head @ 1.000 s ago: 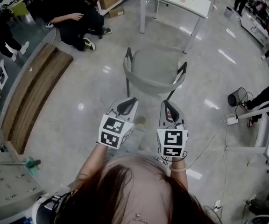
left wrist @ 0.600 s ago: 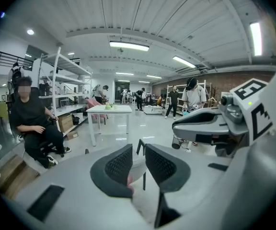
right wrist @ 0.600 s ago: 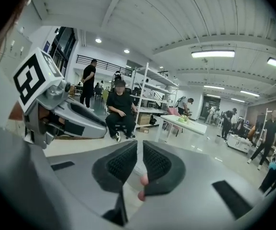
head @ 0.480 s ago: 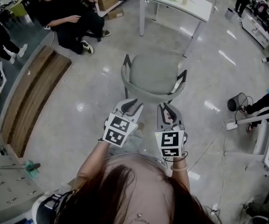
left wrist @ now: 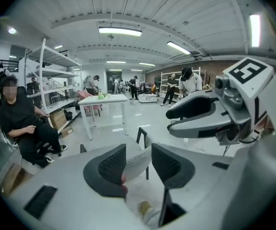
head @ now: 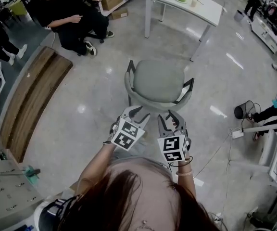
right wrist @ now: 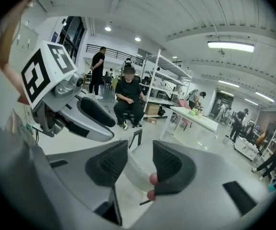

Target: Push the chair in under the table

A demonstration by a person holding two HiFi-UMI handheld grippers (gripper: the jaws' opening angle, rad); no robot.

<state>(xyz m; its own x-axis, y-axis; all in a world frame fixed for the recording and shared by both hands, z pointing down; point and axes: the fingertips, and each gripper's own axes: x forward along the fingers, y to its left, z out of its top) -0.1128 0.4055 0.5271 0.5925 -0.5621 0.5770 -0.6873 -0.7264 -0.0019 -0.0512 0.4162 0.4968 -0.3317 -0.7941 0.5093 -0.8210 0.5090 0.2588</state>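
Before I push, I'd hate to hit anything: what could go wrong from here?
1. The table stands far off and skewed to the chair, so a straight push may drive the chair into a table leg.
2. The left gripper and right gripper are opening their jaws at the chair back, not pressing on it yet; a shallow hold on that curved rim may slip and turn the chair off course.
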